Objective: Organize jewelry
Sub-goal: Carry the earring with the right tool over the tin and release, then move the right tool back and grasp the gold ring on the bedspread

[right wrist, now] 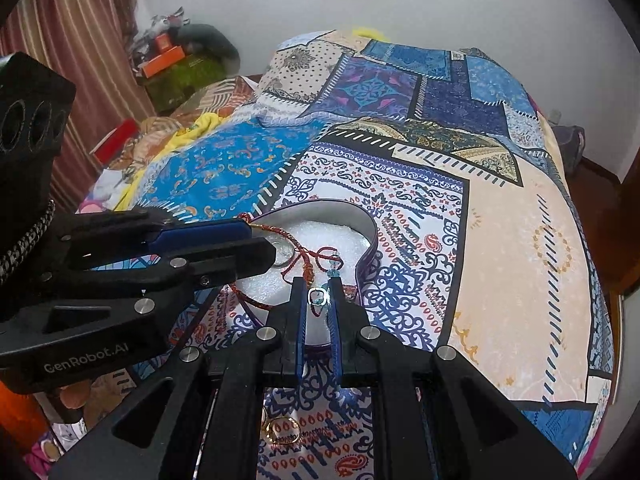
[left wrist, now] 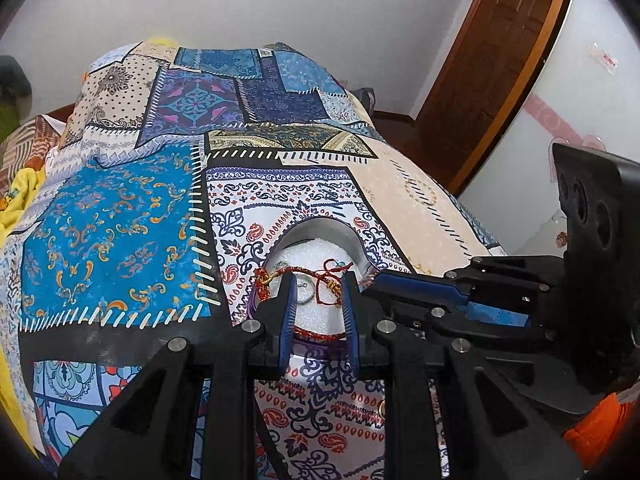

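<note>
Soft, even indoor light, faint shadows, strong fisheye bending and dark vignette at the edges.

Matt printed cloth bedspread [left wrist: 120, 216]; white grainy foam [right wrist: 320, 236] lined the box; braided red thread bracelet [left wrist: 316, 270]; shiny metal ring [right wrist: 285, 255].

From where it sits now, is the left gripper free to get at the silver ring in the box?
Probably yes. The left gripper hangs open over the white foam, and the silver ring lies just ahead of its jaws. Only the red thread bracelet drapes across the ring, so it may snag.
</note>
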Demonstrator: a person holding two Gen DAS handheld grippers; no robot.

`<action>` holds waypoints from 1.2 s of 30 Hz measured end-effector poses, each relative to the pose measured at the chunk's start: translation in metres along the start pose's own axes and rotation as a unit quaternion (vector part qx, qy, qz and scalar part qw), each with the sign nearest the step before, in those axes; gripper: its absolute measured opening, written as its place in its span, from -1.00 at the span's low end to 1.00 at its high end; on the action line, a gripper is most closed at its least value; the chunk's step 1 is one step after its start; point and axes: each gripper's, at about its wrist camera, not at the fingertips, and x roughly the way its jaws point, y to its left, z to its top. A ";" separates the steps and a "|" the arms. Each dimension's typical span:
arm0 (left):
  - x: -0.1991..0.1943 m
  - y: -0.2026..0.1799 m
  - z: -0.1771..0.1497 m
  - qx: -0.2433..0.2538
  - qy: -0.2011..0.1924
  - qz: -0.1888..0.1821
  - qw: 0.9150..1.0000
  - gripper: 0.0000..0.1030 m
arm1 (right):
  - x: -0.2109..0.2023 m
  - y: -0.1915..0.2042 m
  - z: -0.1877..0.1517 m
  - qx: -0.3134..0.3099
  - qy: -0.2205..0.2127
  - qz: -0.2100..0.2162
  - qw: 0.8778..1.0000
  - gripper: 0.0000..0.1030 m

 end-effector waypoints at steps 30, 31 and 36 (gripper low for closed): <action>-0.070 -0.018 -0.011 0.011 -0.040 0.044 0.998 -0.58 | -0.051 0.019 0.003 -0.021 -0.038 -0.035 0.998 -0.42; -0.073 -0.020 -0.013 0.011 -0.041 0.044 0.998 -0.52 | -0.056 0.019 0.001 -0.021 -0.043 -0.036 0.998 -0.36; -0.080 -0.030 -0.027 0.012 -0.034 0.046 0.998 -0.46 | -0.070 0.024 -0.006 -0.030 -0.052 -0.049 0.997 -0.29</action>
